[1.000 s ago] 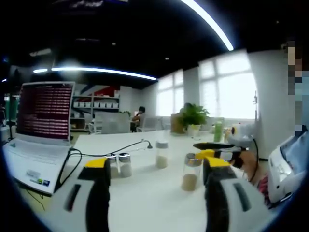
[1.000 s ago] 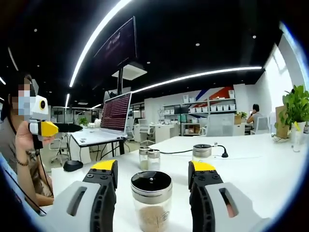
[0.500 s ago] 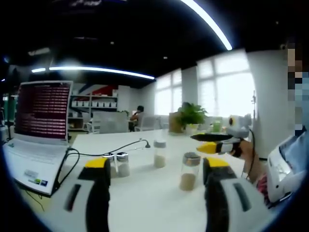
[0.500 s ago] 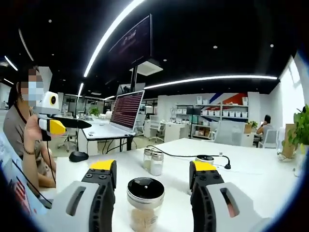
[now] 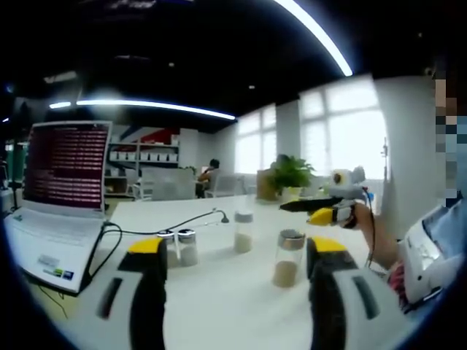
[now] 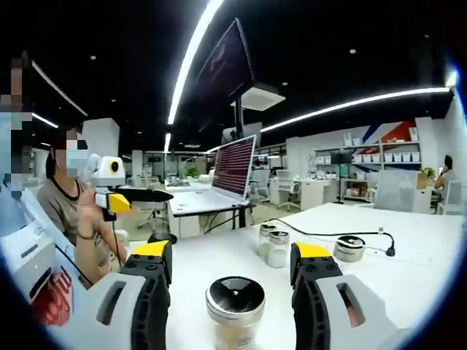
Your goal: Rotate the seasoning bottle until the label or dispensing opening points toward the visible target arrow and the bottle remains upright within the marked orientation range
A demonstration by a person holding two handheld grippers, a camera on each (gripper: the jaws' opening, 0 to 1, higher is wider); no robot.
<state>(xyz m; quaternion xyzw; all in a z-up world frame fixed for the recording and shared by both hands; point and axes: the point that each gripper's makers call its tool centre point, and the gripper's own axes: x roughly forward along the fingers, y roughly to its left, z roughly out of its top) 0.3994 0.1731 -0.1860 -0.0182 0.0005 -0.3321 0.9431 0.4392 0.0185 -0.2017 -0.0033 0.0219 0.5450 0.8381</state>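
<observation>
Holding: I kept nothing in either tool; my right gripper had its jaws wide apart, and my left gripper was spread the same way.
Seasoning bottle: it stood upright on the white table, between my right jaws without touching them; its chrome lid faced me.
Left view: that bottle stood just beyond my jaws.
Nearby: two small shakers, touching; another jar; a laptop.

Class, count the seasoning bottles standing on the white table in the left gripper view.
4: a pair of small shakers at left beside the cable, one bottle at centre, one bottle nearer, by the right jaw. Others may be hidden.
</observation>
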